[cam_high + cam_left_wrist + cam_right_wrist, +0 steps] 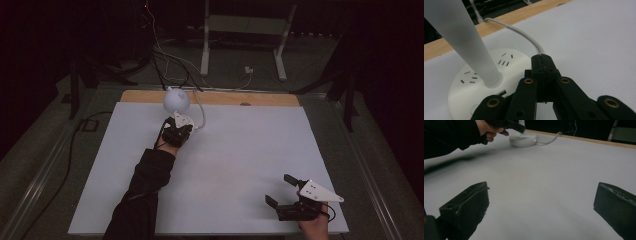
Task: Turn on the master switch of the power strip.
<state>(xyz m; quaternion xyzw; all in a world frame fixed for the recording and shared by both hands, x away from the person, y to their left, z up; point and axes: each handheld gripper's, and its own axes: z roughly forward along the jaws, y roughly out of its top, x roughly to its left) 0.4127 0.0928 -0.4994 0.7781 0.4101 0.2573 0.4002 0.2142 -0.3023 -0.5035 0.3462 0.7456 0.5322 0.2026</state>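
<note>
A white lamp stands at the far edge of the table, with a round head [176, 100] on a tapered stem [461, 32]. Its disc base [474, 82] carries socket slots, and a white cable [524, 35] runs off it toward the back. My left gripper [542, 61] is shut with nothing between its jaws, its tips over the base's near rim beside a small blue light. From above, the left gripper [176, 125] sits just in front of the lamp. My right gripper [280, 190] rests open near the front right corner, its jaws wide apart over bare table [541, 200].
A white board [225, 165] covers the table, and a wooden strip [220, 97] shows along the far edge. Behind the table stands a white frame [245, 30], with cables trailing over the floor. A black cable [75, 145] runs along the left side.
</note>
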